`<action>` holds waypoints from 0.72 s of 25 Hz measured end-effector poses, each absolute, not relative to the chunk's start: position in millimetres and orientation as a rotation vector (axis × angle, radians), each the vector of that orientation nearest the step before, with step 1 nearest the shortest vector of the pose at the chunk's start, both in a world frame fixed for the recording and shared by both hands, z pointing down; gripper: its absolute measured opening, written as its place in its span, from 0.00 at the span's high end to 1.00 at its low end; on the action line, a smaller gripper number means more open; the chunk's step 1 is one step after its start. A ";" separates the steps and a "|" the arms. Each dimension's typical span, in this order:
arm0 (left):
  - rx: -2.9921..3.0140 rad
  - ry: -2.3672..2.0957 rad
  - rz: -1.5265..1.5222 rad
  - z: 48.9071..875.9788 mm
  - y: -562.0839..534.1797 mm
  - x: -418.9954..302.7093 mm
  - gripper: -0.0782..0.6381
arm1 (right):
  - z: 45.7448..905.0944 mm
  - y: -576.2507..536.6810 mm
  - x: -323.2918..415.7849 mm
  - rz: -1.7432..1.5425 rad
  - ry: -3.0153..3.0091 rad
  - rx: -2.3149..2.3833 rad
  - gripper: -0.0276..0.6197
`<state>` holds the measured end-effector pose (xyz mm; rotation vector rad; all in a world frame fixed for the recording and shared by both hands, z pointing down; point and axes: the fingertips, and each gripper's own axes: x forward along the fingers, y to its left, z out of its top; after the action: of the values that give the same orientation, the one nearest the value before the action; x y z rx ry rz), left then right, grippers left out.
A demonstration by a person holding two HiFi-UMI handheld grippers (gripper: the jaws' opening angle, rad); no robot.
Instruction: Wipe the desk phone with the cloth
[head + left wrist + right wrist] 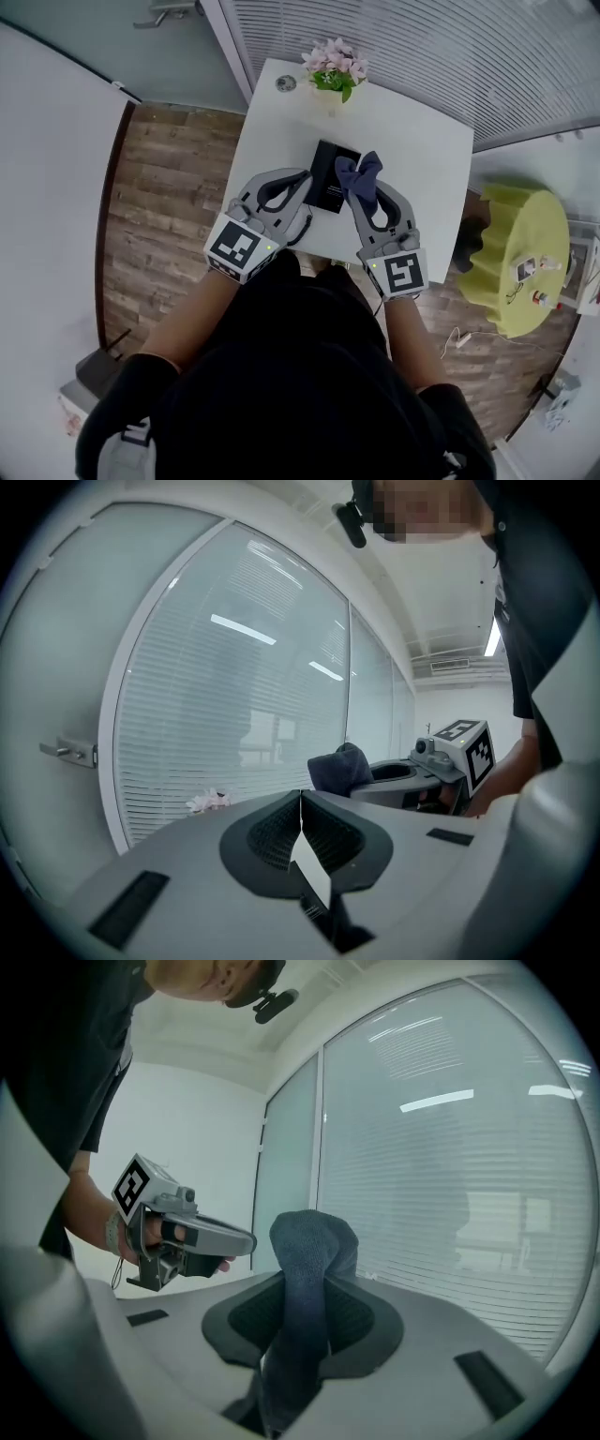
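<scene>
Two grippers are over the white table (422,141), one at each side of the phone (328,178), which lies about midway between the left and right edges, nearer the near edge than the far one.

At the left, the left gripper (302,178) has its jaws pressed together with nothing between them. Its tip is just beside the phone's left edge, and I cannot tell whether it touches. At the right, the right gripper (375,195) is clamped on the cloth (359,176), which sticks up past the jaws in a bunched blue lump over the phone's right side.

Judging from this, the main risk is the grip on the cloth. Only a narrow fold is pinched and the rest stands up loose, so a downward wipe could press hard jaw tips onto the phone instead of fabric, or drag the cloth free. A second risk is sliding: the left gripper does not hold the phone, so a firm stroke toward the near edge could push it along the table or off it.

Count: one phone, one cloth, two grippers. At the far edge stands one bunch of flowers (335,67), with one small disc (286,83) to its left near the far left corner.
</scene>
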<state>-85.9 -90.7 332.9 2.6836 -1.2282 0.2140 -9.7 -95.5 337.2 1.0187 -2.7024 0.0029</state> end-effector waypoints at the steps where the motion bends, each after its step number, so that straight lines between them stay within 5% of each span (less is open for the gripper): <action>1: 2.686 -1.211 0.215 337.2 -95.7 -89.4 0.88 | 343.9 -101.6 -13.0 -0.011 -2.672 1.025 0.81; 18: 2.626 -1.097 0.332 427.3 -152.6 -97.3 0.88 | 477.5 -161.0 -39.8 -0.265 -2.186 0.849 0.81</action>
<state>-97.3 -152.6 427.3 2.6263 -1.0966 0.3323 -39.8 -161.0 477.5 0.8488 -2.1858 -0.2649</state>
